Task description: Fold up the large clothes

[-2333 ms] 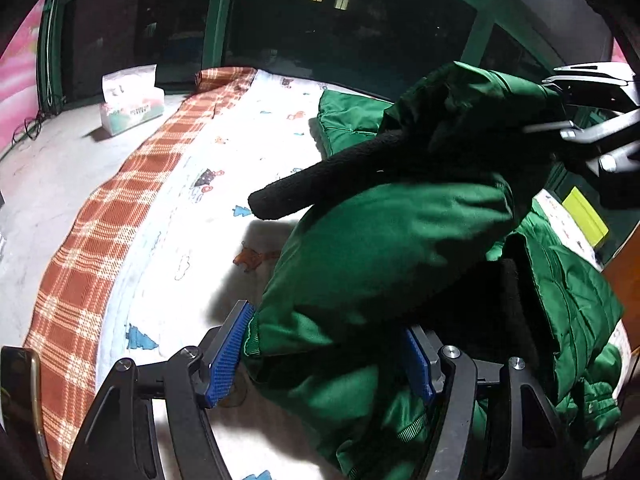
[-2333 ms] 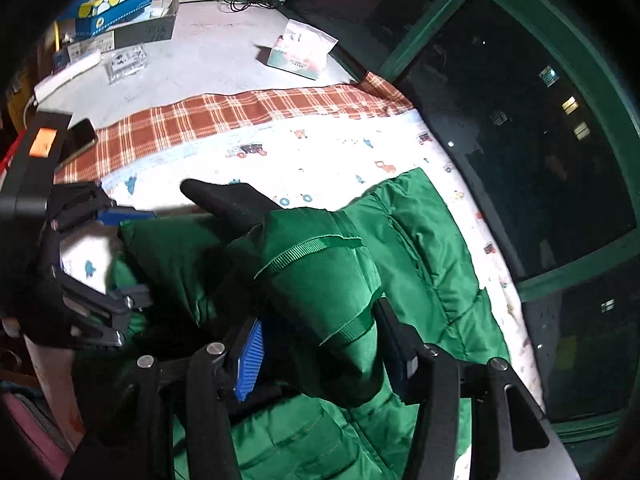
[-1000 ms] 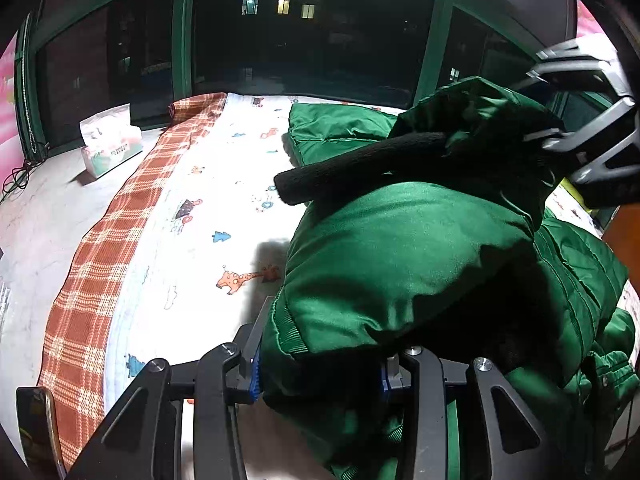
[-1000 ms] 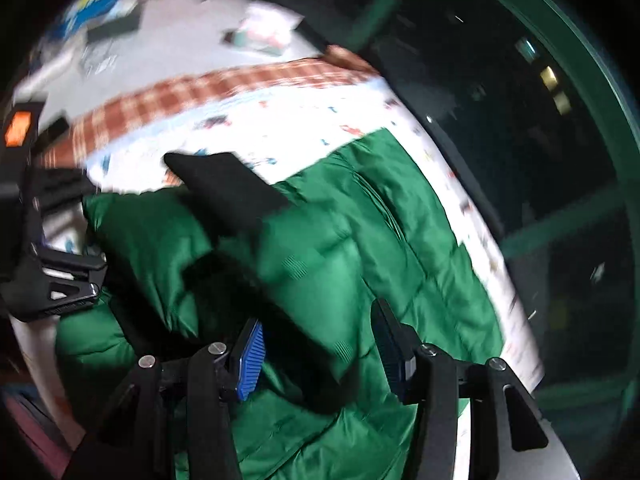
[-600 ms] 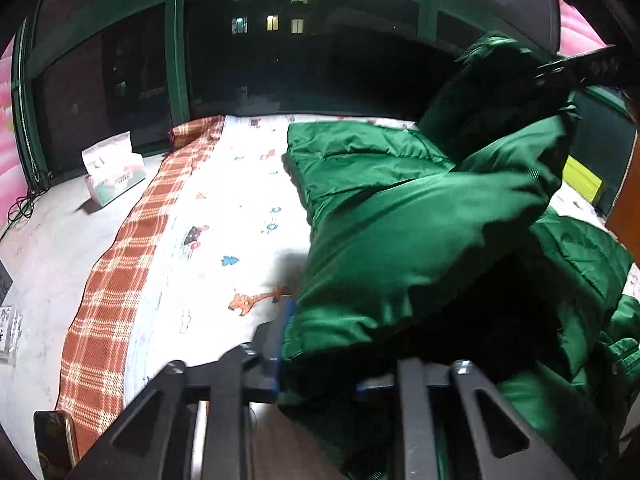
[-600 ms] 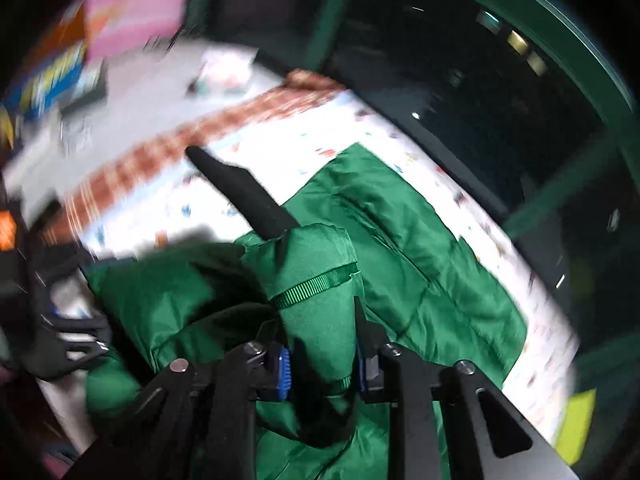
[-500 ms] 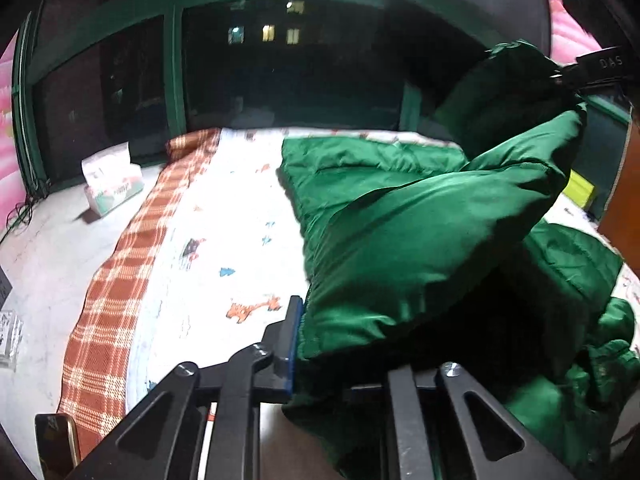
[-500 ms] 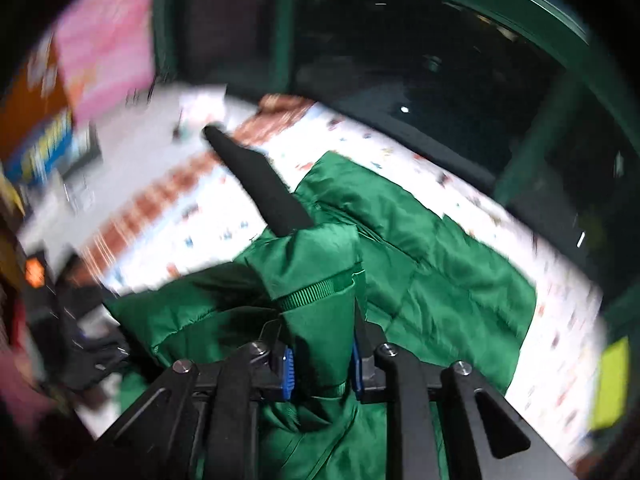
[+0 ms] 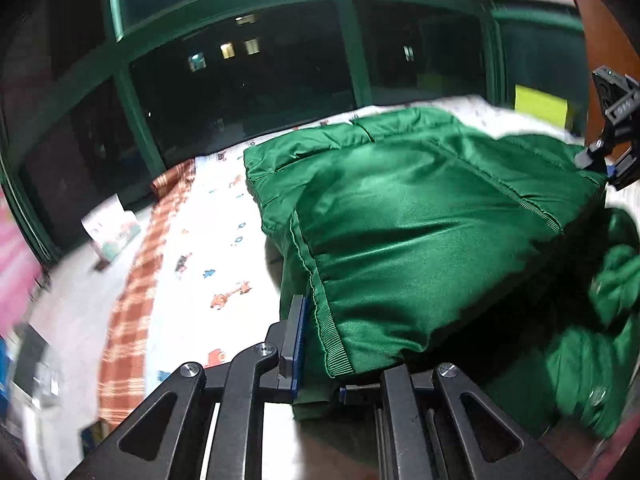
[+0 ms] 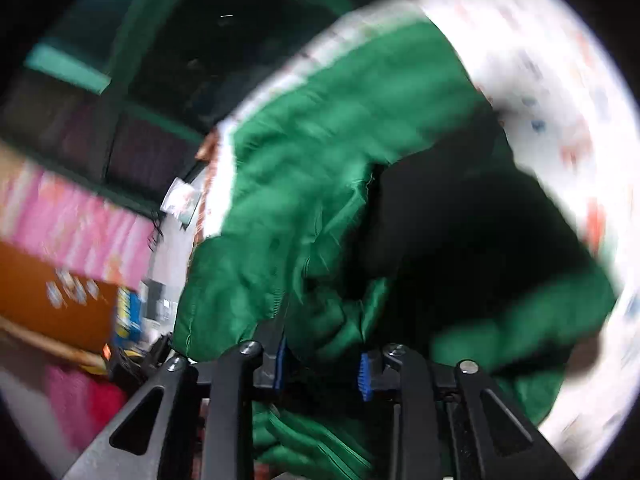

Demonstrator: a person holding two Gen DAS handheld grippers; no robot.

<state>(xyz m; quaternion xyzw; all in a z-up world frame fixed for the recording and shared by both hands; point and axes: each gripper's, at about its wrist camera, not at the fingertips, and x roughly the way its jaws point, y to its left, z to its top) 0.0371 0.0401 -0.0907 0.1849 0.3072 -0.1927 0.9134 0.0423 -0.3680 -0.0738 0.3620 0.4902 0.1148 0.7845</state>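
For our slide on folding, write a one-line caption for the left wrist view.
Left gripper clamps the green jacket's ribbed hem above the cartoon-print sheet.

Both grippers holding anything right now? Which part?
Left gripper is shut on the puffy green quilted jacket at its ribbed hem edge. Right gripper has a bunched fold of the same jacket between its pads; blur hides which part.

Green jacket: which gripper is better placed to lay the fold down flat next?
Probably left. The left gripper clamps the green jacket hem in a sharp view; the right gripper view is blurred.
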